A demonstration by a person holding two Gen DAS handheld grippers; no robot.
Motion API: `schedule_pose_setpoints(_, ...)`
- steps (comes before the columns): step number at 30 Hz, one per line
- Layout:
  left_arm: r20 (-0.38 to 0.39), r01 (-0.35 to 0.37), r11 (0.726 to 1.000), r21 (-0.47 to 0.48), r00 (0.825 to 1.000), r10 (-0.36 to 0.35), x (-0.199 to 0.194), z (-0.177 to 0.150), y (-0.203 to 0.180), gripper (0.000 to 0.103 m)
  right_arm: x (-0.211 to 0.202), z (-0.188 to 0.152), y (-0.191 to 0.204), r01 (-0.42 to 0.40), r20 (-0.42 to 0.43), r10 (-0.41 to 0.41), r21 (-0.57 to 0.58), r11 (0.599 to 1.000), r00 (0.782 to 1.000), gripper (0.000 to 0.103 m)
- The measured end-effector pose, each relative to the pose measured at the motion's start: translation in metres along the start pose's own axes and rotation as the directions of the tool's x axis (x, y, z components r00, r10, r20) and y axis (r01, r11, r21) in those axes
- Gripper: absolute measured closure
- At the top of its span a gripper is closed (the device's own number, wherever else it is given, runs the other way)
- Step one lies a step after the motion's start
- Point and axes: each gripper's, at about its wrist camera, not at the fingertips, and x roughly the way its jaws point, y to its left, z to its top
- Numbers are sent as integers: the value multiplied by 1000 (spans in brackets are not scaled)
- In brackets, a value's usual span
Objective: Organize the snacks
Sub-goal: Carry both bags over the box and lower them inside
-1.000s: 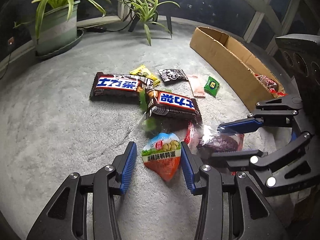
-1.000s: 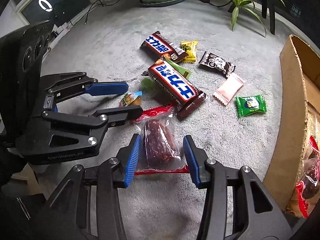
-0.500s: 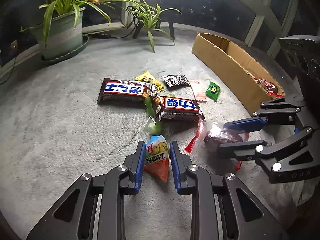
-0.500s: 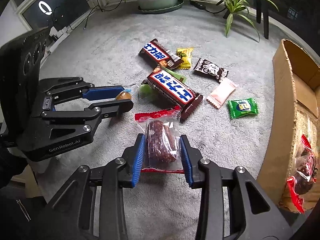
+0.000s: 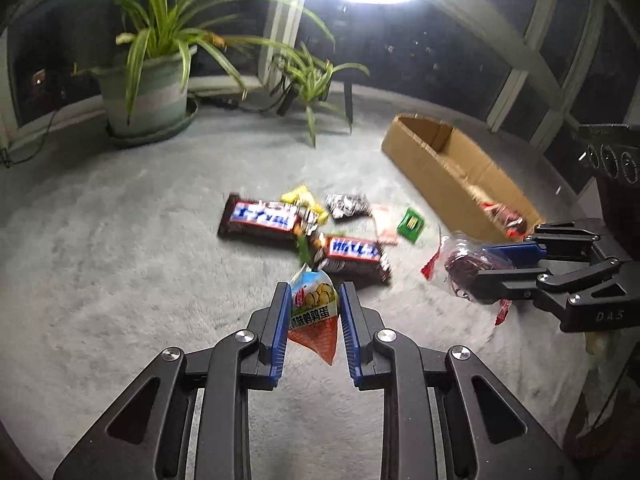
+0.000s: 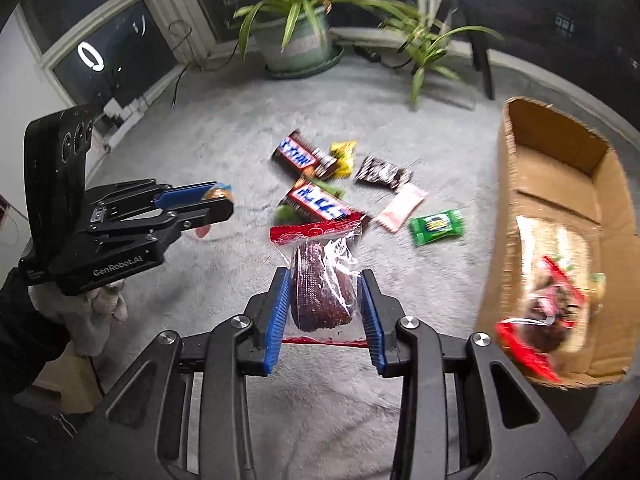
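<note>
My left gripper (image 5: 313, 294) is shut on a small quail egg packet (image 5: 314, 316) with an orange bottom, held off the grey carpet. My right gripper (image 6: 323, 280) is shut on a clear packet with a red top and a dark brown cake (image 6: 322, 284) inside, also lifted. The left wrist view shows the right gripper (image 5: 486, 266) at the right with that cake packet (image 5: 464, 264). In the right wrist view the left gripper (image 6: 224, 204) stands at the left. Two big chocolate bars (image 5: 264, 218) (image 5: 354, 252) and small sweets lie on the carpet.
An open cardboard box (image 6: 560, 208) at the right holds red-topped packets (image 6: 540, 320). A yellow sweet (image 6: 343, 156), a dark packet (image 6: 382, 174), a pink packet (image 6: 400, 208) and a green packet (image 6: 436, 226) lie loose. Potted plants (image 5: 148, 88) stand at the back by the windows.
Both grippers closed on their packets and rose from the carpet with them. The views tilted up, showing more of the windows and a bright lamp.
</note>
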Motion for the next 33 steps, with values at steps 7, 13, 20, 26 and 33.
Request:
schedule_pose_setpoints(7,56,42,999,10,998,-42,-10,23,-21,80,-35,7,-30,48,81,-52,55,997,995,67)
schedule_pose_setpoints(13,82,73,997,40,994,-76,-4,40,-48,80,-60,14,-70,108,138,-123,112,988,983,67)
schedule_pose_setpoints(20,104,108,991,77,988,-115,16,67,-87,80,-82,23,-126,158,171,-192,195,968,966,67)
schedule_pose_setpoints(26,113,131,984,120,983,-144,37,88,-122,80,-80,31,-170,172,173,-221,260,950,960,67)
schedule_pose_setpoints(33,92,144,979,146,983,-158,68,108,-153,80,-61,39,-201,183,150,-235,298,937,960,67)
